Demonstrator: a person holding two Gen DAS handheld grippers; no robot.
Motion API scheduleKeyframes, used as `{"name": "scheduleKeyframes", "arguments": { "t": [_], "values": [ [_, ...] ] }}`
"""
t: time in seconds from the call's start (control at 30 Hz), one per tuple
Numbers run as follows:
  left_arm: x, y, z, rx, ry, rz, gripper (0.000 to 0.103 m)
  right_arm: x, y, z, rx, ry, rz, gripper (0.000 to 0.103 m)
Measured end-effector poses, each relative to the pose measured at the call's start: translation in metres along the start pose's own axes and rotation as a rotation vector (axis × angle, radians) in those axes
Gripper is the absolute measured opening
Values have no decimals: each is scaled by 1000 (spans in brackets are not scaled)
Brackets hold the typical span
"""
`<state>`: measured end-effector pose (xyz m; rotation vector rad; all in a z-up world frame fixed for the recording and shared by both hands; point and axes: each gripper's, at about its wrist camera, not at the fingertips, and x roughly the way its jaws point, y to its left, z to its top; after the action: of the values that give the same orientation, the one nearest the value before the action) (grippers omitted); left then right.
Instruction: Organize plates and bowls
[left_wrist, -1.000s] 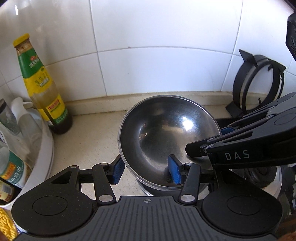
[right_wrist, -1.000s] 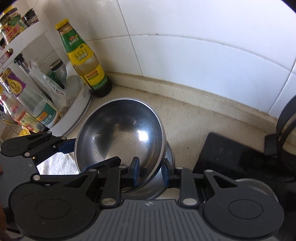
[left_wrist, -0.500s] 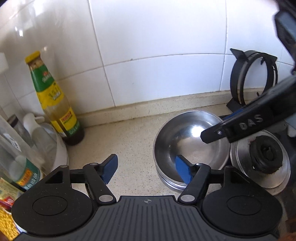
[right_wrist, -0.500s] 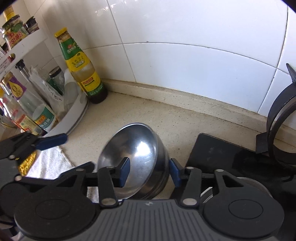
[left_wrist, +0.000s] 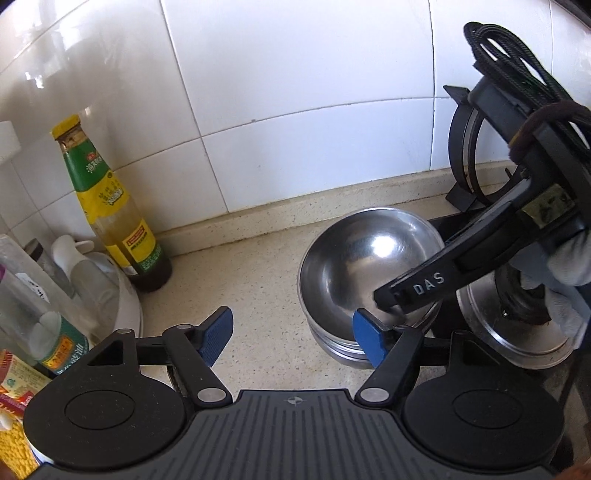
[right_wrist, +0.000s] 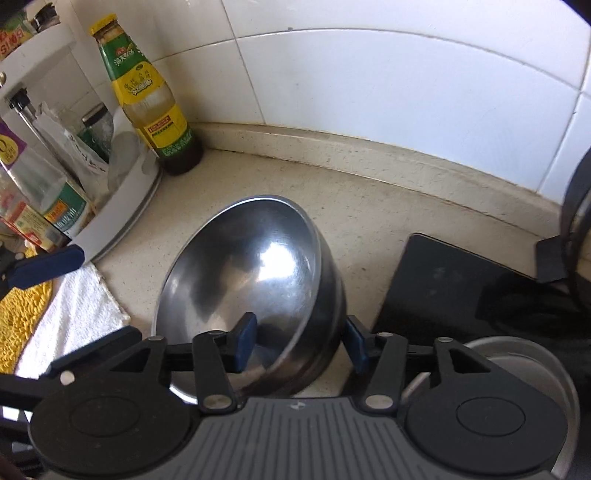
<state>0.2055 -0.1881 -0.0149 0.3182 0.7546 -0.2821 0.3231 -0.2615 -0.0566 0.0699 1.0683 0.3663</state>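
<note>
Two steel bowls (right_wrist: 258, 280) sit nested on the speckled beige counter (left_wrist: 258, 280), near the tiled wall (left_wrist: 295, 110) and just left of a black mat (right_wrist: 450, 280). Both are round, smooth and mirror-bright, with a white glare spot inside the upper one. In the left wrist view the stack shows stepped rims at its near side; in the right wrist view the upper bowl sits tilted in the lower.

Right gripper (right_wrist: 301, 341): jaws spread, one blue pad inside the upper bowl, the other outside the stack's right wall, each standing clear of the metal as far as can be seen. No grip.

Left gripper (left_wrist: 293, 341): jaws wide apart, holding nothing. Its right blue pad lies in front of the stack's near rim; whether it touches cannot be told. Its left pad is over bare counter.

A glass bottle (left_wrist: 114, 218) with a yellow cap and a green-and-yellow label stands at the far left against the wall, beside a white round tray (right_wrist: 122, 206) of jars. A white towel (right_wrist: 74, 310) with a nubby weave lies near left. A round metal lid (left_wrist: 517, 332) with a black knob rests to the right of the bowls.
</note>
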Motion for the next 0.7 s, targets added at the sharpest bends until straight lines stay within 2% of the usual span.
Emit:
{"name": "scheduleKeyframes", "arguments": {
  "t": [0.13, 0.33, 0.47, 0.57, 0.7],
  "values": [
    [5, 8, -2, -16, 10, -8, 78, -2, -9, 3, 39, -2, 38, 54],
    [8, 19, -9, -4, 20, -22, 79, -36, -24, 2, 71, -72, 51, 54],
    [7, 17, -13, 3, 36, -92, 79, -44, -30, -4, 107, -75, 59, 57],
    [-1, 7, -17, 37, 17, -137, 86, -44, -28, -7, 114, -65, 79, 59],
    [-1, -7, -22, 85, 7, -191, 86, -42, -21, -5, 94, -59, 82, 64]
  ]
}}
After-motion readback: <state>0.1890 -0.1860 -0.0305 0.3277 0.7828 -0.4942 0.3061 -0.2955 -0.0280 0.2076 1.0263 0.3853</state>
